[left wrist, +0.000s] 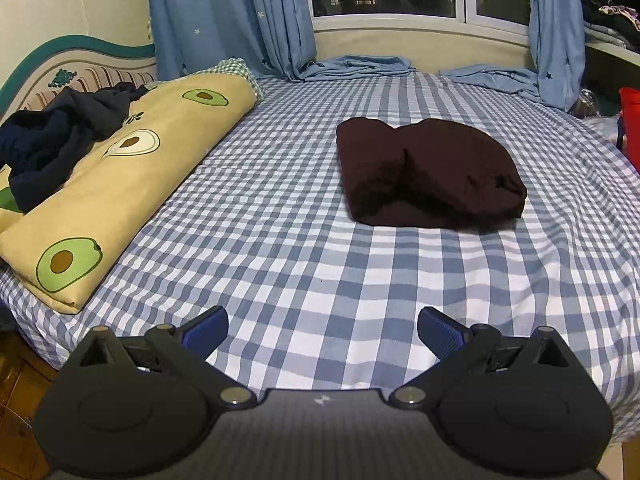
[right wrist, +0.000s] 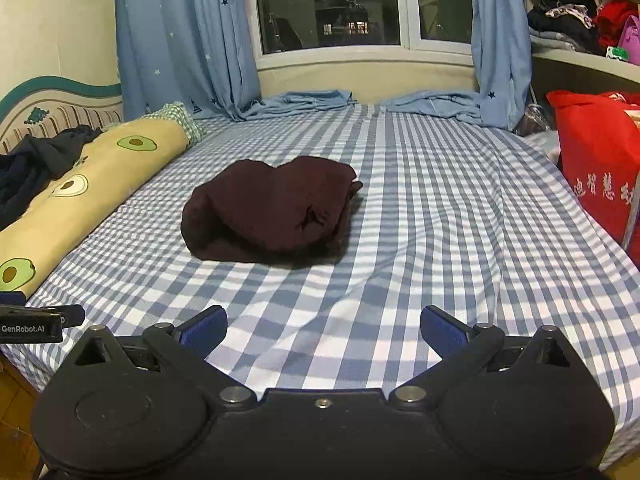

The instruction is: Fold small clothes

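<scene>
Garment [left wrist: 428, 174], dark maroon and bundled in loose folds, lies on the checked bed [left wrist: 304, 264], well ahead of both grippers. Left gripper [left wrist: 322, 330] and right gripper [right wrist: 323, 330] hover near the bed's front edge, jaws spread wide, holding nothing.

"GenRobot.AI" is printed in white on the black left tongs [right wrist: 32, 326], seen just left of the right tongs [right wrist: 323, 330]. White Chinese characters, only partly legible, are carried by the red bag [right wrist: 596, 160] far to the right.
</scene>
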Demonstrator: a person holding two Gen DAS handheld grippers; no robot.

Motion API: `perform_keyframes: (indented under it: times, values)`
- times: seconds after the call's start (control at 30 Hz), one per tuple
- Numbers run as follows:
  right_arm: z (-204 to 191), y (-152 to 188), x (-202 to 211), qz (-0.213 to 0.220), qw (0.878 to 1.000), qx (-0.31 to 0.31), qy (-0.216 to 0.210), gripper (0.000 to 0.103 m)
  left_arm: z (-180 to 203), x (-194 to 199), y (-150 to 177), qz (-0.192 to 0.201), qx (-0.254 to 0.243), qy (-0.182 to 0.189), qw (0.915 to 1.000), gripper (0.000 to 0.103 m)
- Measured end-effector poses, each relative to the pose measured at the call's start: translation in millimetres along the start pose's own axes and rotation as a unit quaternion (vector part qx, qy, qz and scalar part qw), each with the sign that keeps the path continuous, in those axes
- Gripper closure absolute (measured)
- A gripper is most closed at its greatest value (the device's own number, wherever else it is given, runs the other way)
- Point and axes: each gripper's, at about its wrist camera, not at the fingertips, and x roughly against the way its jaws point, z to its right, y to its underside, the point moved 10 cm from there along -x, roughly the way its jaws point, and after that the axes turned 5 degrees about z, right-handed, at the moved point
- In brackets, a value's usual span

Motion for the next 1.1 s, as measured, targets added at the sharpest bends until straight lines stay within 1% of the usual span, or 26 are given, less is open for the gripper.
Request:
perform_keyframes:
  times: [0.33,1.1]
  values:
    - [-6,3,-3,-0.011,1.000,0.002,-0.003,0.001,2,2,7,-0.002,-0.004,0.006,1.0000,0.001]
    - [0,4,-11,-0.021,1.000,-0.019,0.006,0.001,-2,-4,-3,0.004,-0.006,0.004,1.0000,0.001]
